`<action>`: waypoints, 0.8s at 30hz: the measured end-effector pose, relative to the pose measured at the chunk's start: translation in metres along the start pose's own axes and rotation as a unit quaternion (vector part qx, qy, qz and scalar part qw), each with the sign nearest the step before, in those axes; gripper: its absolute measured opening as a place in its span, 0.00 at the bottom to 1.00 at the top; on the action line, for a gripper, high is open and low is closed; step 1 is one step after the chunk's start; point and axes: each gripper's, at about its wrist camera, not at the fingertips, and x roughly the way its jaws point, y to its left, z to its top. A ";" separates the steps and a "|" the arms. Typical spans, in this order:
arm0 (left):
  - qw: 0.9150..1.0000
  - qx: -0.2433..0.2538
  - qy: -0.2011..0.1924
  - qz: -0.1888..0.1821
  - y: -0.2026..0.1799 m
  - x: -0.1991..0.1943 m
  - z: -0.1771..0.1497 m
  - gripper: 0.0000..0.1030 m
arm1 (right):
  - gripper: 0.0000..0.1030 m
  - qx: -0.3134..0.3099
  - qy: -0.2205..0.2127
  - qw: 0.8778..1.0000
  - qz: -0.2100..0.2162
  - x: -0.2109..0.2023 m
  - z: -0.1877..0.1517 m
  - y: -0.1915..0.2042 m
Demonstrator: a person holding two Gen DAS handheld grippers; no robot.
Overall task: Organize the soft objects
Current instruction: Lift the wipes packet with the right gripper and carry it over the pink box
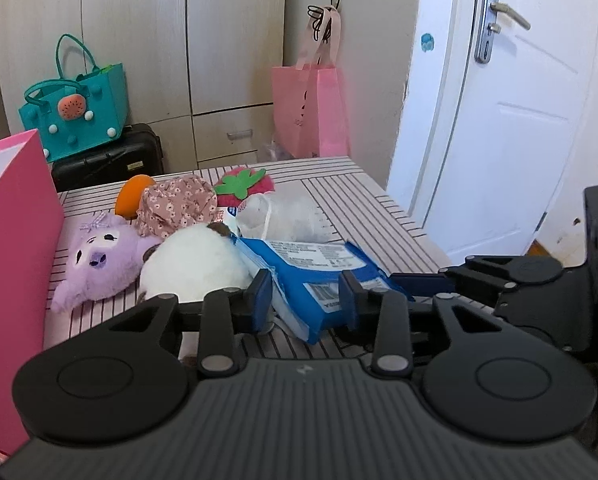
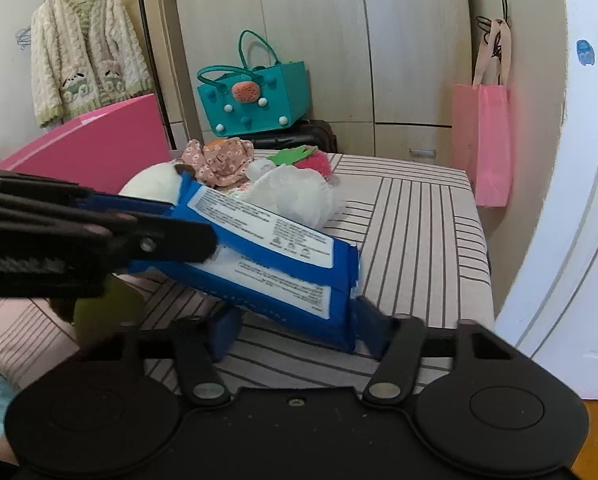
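A blue and white wet-wipe pack [image 1: 319, 272] is held above the striped table [image 1: 379, 208]. My left gripper [image 1: 305, 300] is shut on its near end. My right gripper [image 2: 299, 332] has its blue fingers on either side of the pack's other end [image 2: 275, 256], touching it. In the right wrist view the left gripper [image 2: 187, 232] comes in from the left, clamped on the pack. Behind lie a white plush [image 1: 191, 264], a purple plush [image 1: 99, 260], a floral cloth [image 1: 175, 204], a strawberry plush [image 1: 243, 188] and a clear plastic bag [image 1: 287, 212].
A pink box [image 1: 11, 264] stands at the table's left edge. A teal bag [image 1: 75, 108] sits on a black suitcase [image 1: 111, 156] behind. A pink paper bag [image 1: 311, 108] hangs by the wardrobe. A white door [image 1: 519, 100] is at right.
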 end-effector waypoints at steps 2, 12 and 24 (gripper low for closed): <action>1.000 -0.009 0.005 0.006 -0.001 0.003 -0.001 0.34 | 0.49 -0.003 -0.002 1.000 -0.008 -0.001 -0.001 0.000; 0.999 -0.036 -0.019 0.017 -0.012 -0.001 -0.007 0.35 | 0.43 0.027 -0.023 0.999 -0.006 -0.010 -0.007 -0.006; 0.999 0.000 -0.047 0.016 -0.028 -0.033 -0.012 0.35 | 0.36 0.054 -0.040 0.998 -0.012 -0.036 -0.018 0.009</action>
